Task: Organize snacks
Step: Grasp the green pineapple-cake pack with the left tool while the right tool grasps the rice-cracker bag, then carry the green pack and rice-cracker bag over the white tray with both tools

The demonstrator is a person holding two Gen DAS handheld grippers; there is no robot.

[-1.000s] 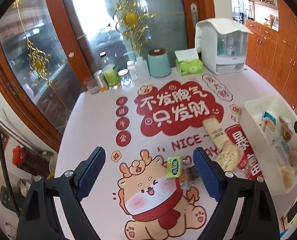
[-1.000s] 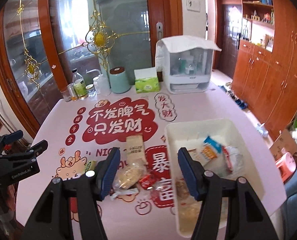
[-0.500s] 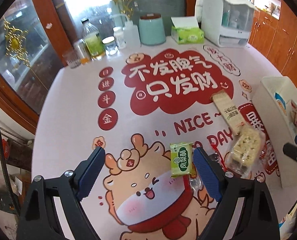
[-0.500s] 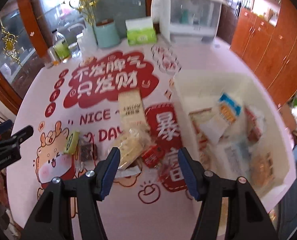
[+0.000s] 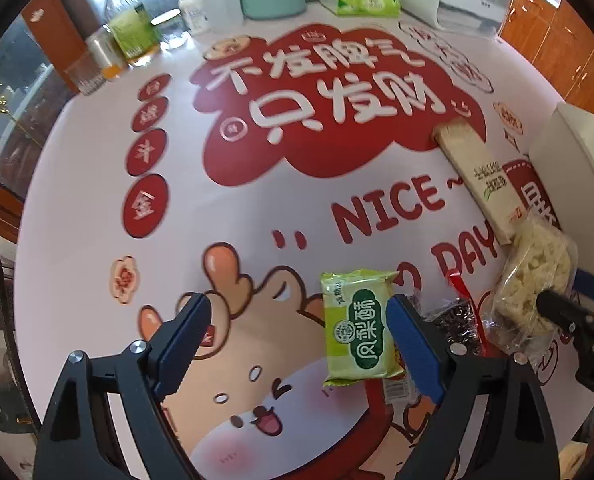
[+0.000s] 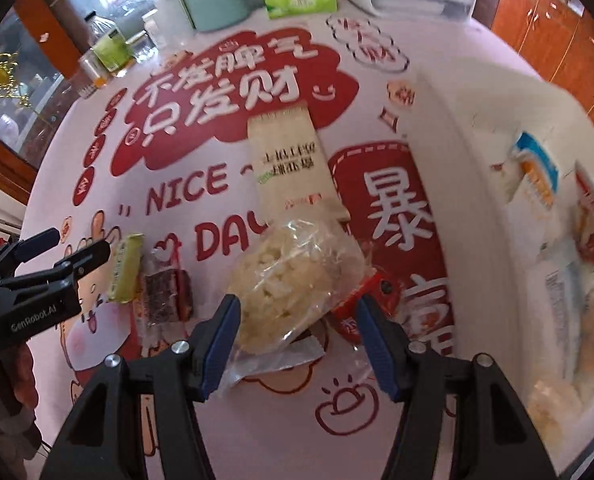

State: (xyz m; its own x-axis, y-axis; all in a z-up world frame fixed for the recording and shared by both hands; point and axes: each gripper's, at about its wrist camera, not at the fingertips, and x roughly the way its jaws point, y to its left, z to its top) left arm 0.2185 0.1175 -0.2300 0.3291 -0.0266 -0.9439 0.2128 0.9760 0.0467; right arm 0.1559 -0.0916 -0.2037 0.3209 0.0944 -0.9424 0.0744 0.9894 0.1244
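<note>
the left gripper [image 5: 297,332] had its fingers wide, holding nothing. the green pack [image 5: 359,328] lay flat between them, low in the frame and close to the right-hand finger. it looked light, flat and slippery, so a pinch across its long sides would suit it.

the right gripper [image 6: 297,332] was open too, with nothing held. the clear bag [image 6: 293,276] of pale bits lay between its fingers, in the lower middle. it looked soft, crinkly and crumbly; a gentle squeeze at its fat middle seemed best. the white bin [image 6: 449,152] sat at the right.
</note>
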